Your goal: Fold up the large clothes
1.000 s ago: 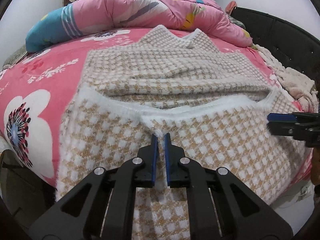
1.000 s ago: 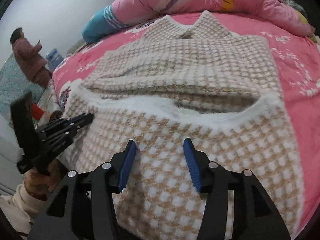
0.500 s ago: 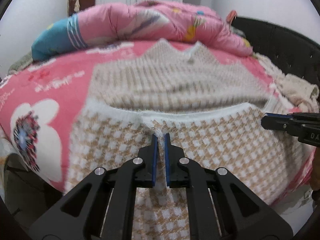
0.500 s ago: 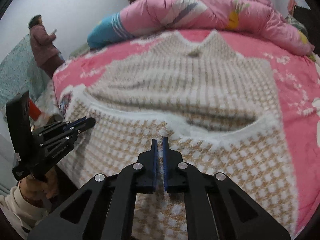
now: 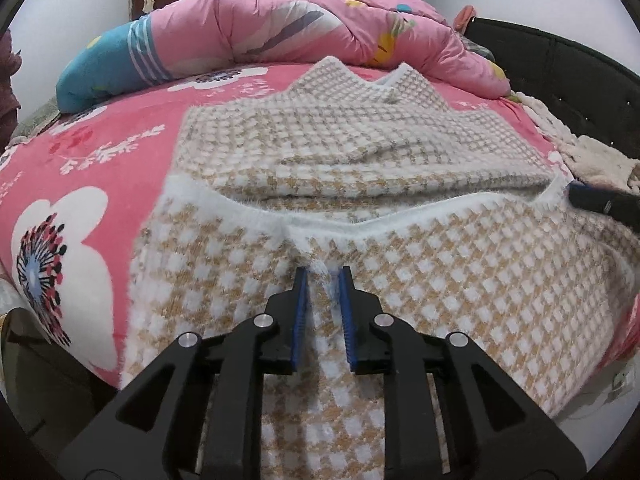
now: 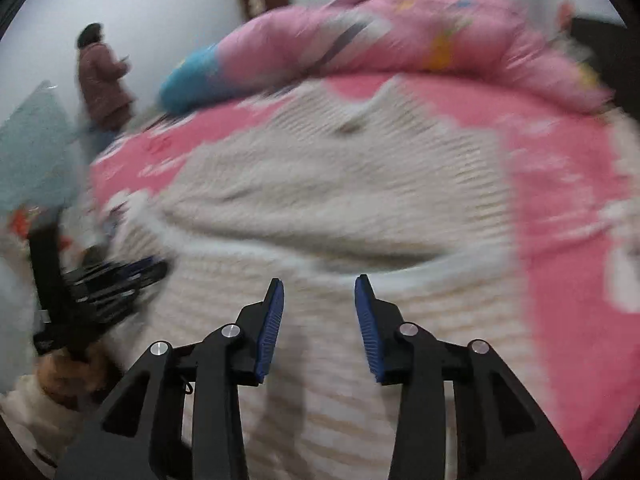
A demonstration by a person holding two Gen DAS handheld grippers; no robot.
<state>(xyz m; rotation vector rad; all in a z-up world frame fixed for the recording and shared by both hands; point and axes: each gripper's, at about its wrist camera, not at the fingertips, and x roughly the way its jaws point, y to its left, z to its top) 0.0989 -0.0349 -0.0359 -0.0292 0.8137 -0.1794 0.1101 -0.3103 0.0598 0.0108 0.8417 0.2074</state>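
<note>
A large tan-and-white houndstooth knit garment (image 5: 400,168) lies on the pink floral bed (image 5: 100,152), its near part draped over the bed's front edge. My left gripper (image 5: 322,274) is slightly open, with a tuft of the garment's white hem between its blue pads. My right gripper (image 6: 319,284) is open and empty just above the garment (image 6: 360,184); that view is motion-blurred. The right gripper's tip shows at the right of the left wrist view (image 5: 600,200). The left gripper shows at the left of the right wrist view (image 6: 116,276).
A rolled pink and blue quilt (image 5: 280,36) lies across the far side of the bed. A black headboard (image 5: 560,80) and fluffy cream cloth (image 5: 592,156) are on the right. A person in a dark coat (image 6: 104,84) stands at the far left.
My left gripper has opened a little around the hem it was pinching. My right gripper went from shut to open and is moving fast, blurring its view.
</note>
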